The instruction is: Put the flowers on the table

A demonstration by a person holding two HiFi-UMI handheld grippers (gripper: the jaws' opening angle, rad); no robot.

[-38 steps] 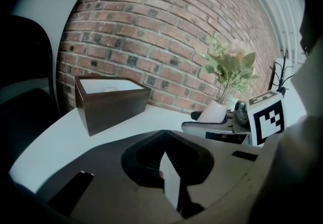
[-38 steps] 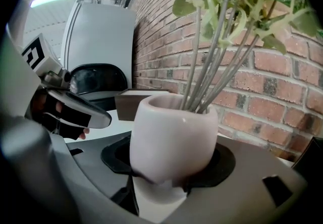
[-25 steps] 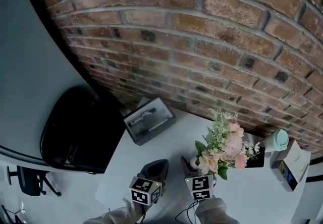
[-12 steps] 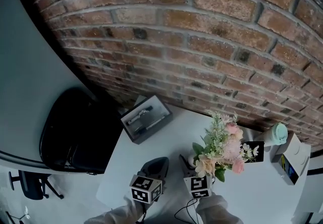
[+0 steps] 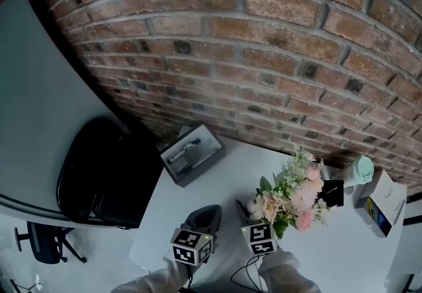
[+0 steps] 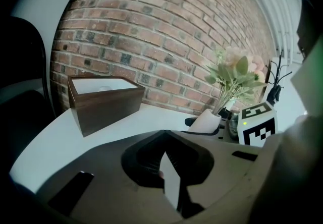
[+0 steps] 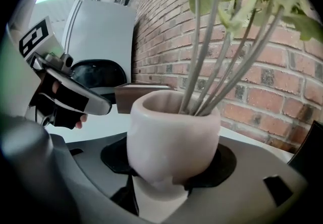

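Brick wall (image 5: 264,54) fills the upper field. Below it is a white table (image 5: 217,179), with a black chair (image 5: 105,173) off its left edge.

On the table's far-left corner, near the wall: a dark wooden box (image 5: 192,154), open-topped.

Flowers (image 5: 293,193), pink and cream blooms with green leaves, are above the right half of the table. Their stems drop into a white vase (image 7: 171,132).

Right gripper (image 5: 249,214): jaws clamped on the lower body of the vase, one on each side. In the left gripper view the vase leans (whether its base touches the tabletop cannot be told).

Left gripper (image 5: 203,218): just beside the right one, low over the table's near edge. Jaws pressed together with nothing between them.

A mint-green cup (image 5: 361,169) stands near the table's right end, behind the blooms.
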